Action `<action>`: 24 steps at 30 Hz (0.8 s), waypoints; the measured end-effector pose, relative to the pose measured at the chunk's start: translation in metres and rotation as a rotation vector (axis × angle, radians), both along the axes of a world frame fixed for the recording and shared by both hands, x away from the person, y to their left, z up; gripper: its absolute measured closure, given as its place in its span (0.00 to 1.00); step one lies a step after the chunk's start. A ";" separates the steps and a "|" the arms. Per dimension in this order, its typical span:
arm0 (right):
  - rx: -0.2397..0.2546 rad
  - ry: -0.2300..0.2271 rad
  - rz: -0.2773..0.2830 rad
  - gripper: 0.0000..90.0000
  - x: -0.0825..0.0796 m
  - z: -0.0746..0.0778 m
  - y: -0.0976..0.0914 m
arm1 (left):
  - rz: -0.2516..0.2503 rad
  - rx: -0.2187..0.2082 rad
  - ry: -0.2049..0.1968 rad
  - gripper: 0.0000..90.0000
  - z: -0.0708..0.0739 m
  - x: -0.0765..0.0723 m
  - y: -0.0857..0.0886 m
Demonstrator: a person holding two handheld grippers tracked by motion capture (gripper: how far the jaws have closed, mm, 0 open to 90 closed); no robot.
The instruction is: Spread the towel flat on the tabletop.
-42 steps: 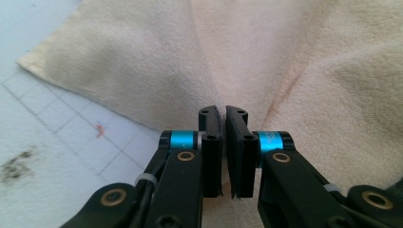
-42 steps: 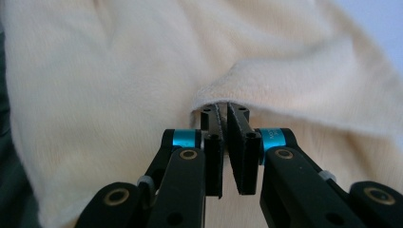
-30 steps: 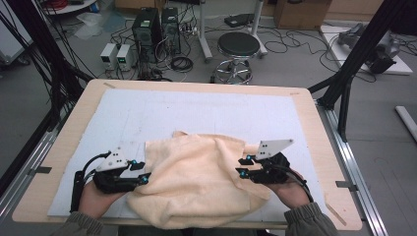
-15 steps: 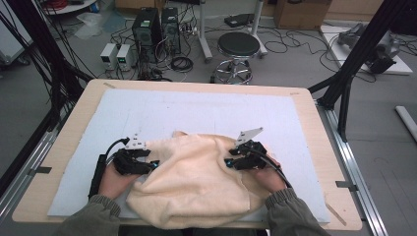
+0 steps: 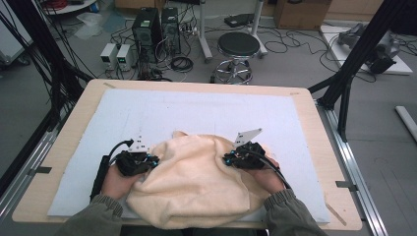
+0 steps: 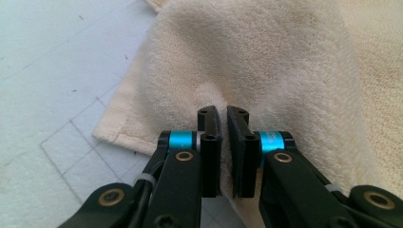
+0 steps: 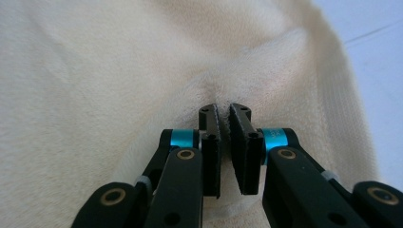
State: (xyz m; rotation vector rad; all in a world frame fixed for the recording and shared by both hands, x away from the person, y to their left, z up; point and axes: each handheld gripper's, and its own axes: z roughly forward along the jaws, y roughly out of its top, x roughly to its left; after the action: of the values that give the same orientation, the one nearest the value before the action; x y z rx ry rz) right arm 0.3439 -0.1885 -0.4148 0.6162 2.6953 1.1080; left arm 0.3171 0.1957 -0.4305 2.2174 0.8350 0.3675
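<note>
A cream towel (image 5: 196,184) lies crumpled on the white mat (image 5: 196,110) near the table's front edge. My left gripper (image 5: 153,161) sits at the towel's left edge and its jaws have just closed, pinching a fold of the towel (image 6: 247,71) between the pads, as the left gripper (image 6: 223,110) view shows. My right gripper (image 5: 227,158) sits on the towel's right side; its jaws have also just closed and pinch a raised fold of the towel (image 7: 119,71), seen in the right gripper (image 7: 224,108) view. Both hands rest low on the table.
The mat covers a wooden table (image 5: 69,128). Beyond the far edge stand a black stool (image 5: 238,45), computer boxes (image 5: 152,24) and loose cables on the floor. Black frame posts (image 5: 354,64) rise at the right and left.
Both grippers moved inward and down onto the towel, then their jaws shut on folds of it. The towel has bunched slightly between them.
</note>
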 end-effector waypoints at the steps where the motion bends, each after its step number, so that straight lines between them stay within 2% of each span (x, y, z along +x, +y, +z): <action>1: 0.006 -0.011 -0.001 0.93 -0.002 0.004 -0.002 | 0.006 -0.013 -0.012 0.94 0.002 -0.001 0.002; 4: 0.034 -0.029 -0.006 0.93 -0.006 0.014 -0.011 | 0.016 -0.038 -0.038 0.94 0.011 -0.006 0.007; 7: 0.054 -0.046 -0.010 0.94 -0.011 0.025 -0.018 | 0.021 -0.061 -0.083 0.94 0.024 -0.013 0.012; 15: 0.050 -0.112 0.053 0.94 -0.033 0.062 -0.024 | -0.003 -0.084 -0.170 0.94 0.063 -0.035 0.027; 18: 0.062 -0.109 0.073 0.94 -0.037 0.068 -0.024 | -0.001 -0.091 -0.176 0.94 0.068 -0.042 0.031; 22: 0.046 -0.075 0.092 0.93 -0.036 0.064 -0.020 | -0.009 -0.098 -0.170 0.94 0.066 -0.046 0.033; 24: 0.059 -0.059 0.094 0.93 -0.034 0.062 -0.021 | -0.012 -0.098 -0.165 0.94 0.064 -0.046 0.033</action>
State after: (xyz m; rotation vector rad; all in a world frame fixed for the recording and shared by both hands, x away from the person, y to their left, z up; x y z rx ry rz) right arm 0.3099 -0.2091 -0.3530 0.4622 2.6746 1.2128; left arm 0.2710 0.2286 -0.3666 2.0693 0.7355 0.4863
